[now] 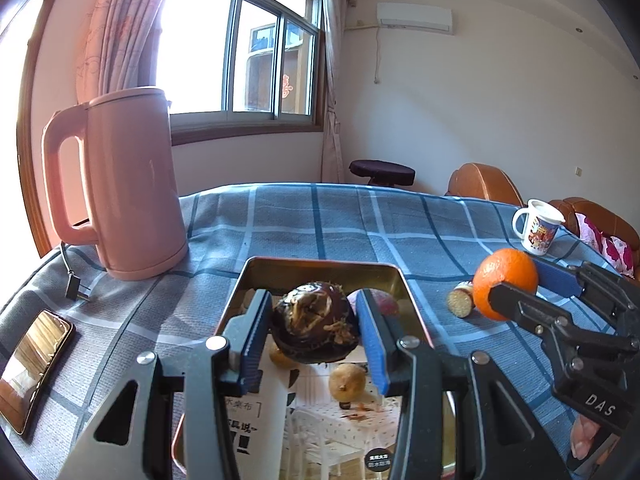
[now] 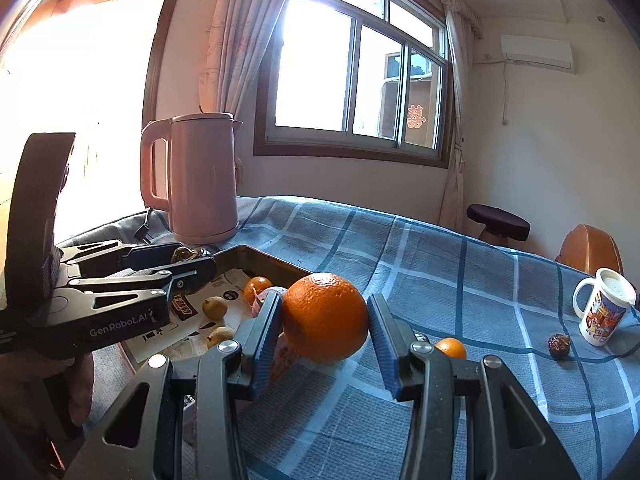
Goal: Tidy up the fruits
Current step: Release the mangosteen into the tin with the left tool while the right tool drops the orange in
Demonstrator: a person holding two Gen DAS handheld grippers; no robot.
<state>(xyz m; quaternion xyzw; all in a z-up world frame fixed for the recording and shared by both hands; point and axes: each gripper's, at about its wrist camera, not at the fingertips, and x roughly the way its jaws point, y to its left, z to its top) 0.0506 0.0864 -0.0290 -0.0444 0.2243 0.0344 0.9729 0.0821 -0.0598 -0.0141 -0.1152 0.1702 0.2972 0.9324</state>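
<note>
My left gripper (image 1: 314, 320) is shut on a dark brown water chestnut (image 1: 314, 326) and holds it above a metal tray (image 1: 320, 266) lined with printed paper. Small yellow-brown fruits (image 1: 347, 377) lie in the tray. My right gripper (image 2: 325, 316) is shut on a large orange (image 2: 325, 317), held just right of the tray (image 2: 260, 258); it also shows in the left wrist view (image 1: 505, 282). A small orange (image 2: 451, 348) and a dark chestnut (image 2: 559, 346) lie on the cloth to the right. A cut sweet potato piece (image 1: 461, 300) lies beside the tray.
A pink electric kettle (image 1: 128, 184) stands at the table's back left, its plug (image 1: 76, 290) on the blue checked cloth (image 1: 320, 220). A phone (image 1: 28, 364) lies at the left edge. A printed white mug (image 2: 604, 308) stands at the far right.
</note>
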